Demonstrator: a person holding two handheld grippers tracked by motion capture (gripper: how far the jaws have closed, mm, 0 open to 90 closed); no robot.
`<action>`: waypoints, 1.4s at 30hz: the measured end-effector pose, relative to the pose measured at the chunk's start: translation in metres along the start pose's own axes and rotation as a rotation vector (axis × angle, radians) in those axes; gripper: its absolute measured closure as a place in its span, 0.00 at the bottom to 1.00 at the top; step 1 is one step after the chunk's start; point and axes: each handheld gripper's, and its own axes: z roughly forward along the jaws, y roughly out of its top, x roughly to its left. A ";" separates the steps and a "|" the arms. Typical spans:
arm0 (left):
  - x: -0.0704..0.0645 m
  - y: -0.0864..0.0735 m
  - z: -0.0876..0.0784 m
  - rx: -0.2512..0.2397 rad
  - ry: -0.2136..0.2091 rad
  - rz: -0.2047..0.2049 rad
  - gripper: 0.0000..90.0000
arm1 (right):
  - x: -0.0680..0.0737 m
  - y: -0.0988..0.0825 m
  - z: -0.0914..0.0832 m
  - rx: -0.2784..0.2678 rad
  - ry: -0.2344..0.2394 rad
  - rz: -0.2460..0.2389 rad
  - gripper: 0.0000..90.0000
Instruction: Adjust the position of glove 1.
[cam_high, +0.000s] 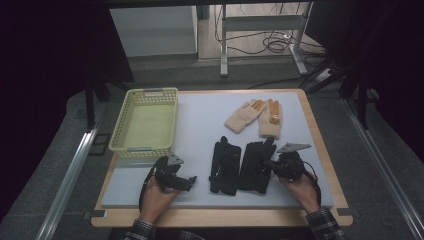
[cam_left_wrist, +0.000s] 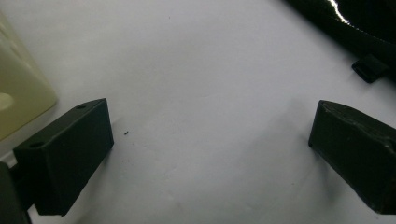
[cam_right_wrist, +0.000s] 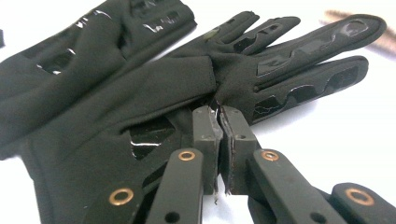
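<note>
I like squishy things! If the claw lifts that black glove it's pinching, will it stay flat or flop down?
It will probably flop. The right claw has bunched a fold of the black glove, so the cloth looks soft and thin, and the fingers would likely dangle. It seems light, lying flat on the table. The shiny patches on it may be a bit grippy, so it probably won't slip out.

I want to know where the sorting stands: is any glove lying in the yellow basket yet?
No, the yellow basket holds nothing in the high view; the black gloves and the beige gloves all lie on the white mat.
</note>
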 end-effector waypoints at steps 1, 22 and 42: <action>0.000 0.000 0.000 0.000 0.000 0.000 0.00 | 0.001 0.003 -0.003 0.000 0.002 -0.005 0.94; 0.000 0.000 0.000 0.000 0.000 0.000 0.00 | 0.036 0.051 -0.008 0.039 -0.011 -0.113 0.91; 0.000 0.000 0.000 -0.003 0.000 -0.001 0.00 | 0.092 0.096 0.021 0.002 0.124 -0.218 0.72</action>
